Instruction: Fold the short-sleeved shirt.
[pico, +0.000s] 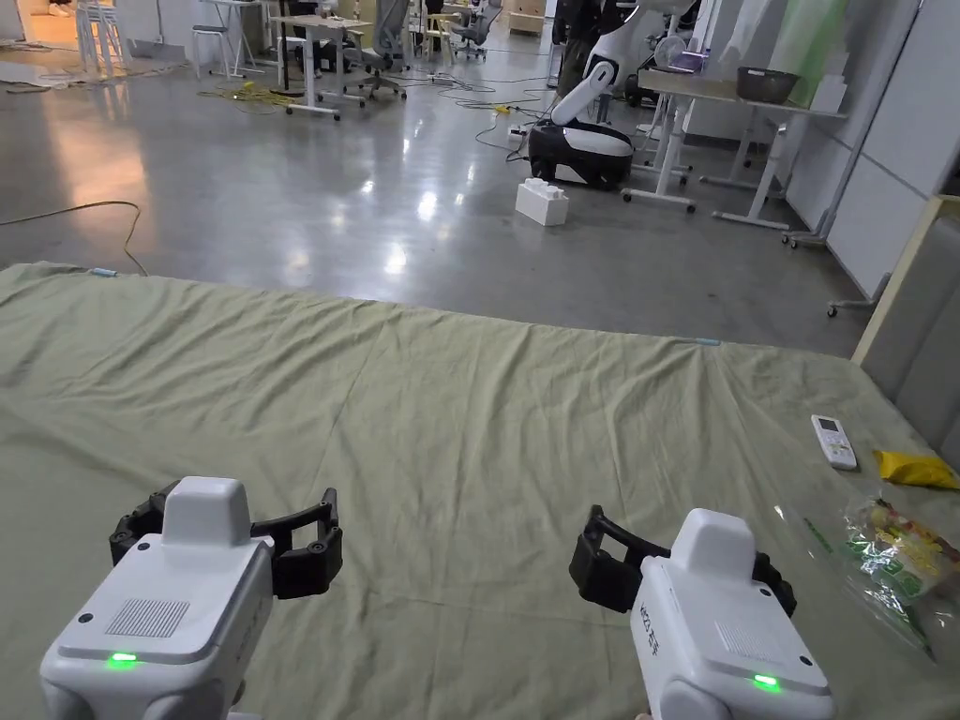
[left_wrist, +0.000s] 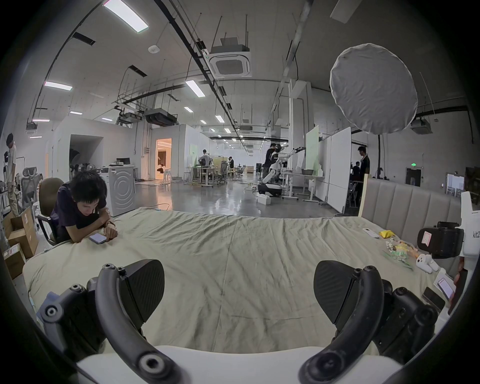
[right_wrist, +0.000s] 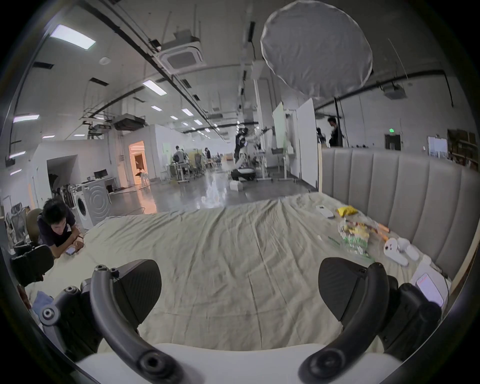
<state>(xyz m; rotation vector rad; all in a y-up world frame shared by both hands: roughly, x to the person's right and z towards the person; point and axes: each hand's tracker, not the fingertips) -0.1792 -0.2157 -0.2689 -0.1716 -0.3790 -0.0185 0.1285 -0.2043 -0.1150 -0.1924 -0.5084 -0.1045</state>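
Observation:
A wide bed covered with a wrinkled pale green sheet (pico: 450, 412) lies in front of me. My left gripper (pico: 223, 539) hovers over its near left part, jaws wide apart with nothing between them; in the left gripper view, the left gripper (left_wrist: 239, 291) has just sheet (left_wrist: 233, 246) between its pads. My right gripper (pico: 689, 567) hovers over the near right part, also open and empty, as the right gripper (right_wrist: 239, 288) shows in its own view. The two grippers are level with each other, side by side.
On the bed's right side lie a white remote (pico: 833, 442), a yellow packet (pico: 917, 469) and a clear bag of snacks (pico: 895, 562). A padded headboard (right_wrist: 402, 194) borders that side. A person (left_wrist: 78, 207) leans on the far left corner with a phone.

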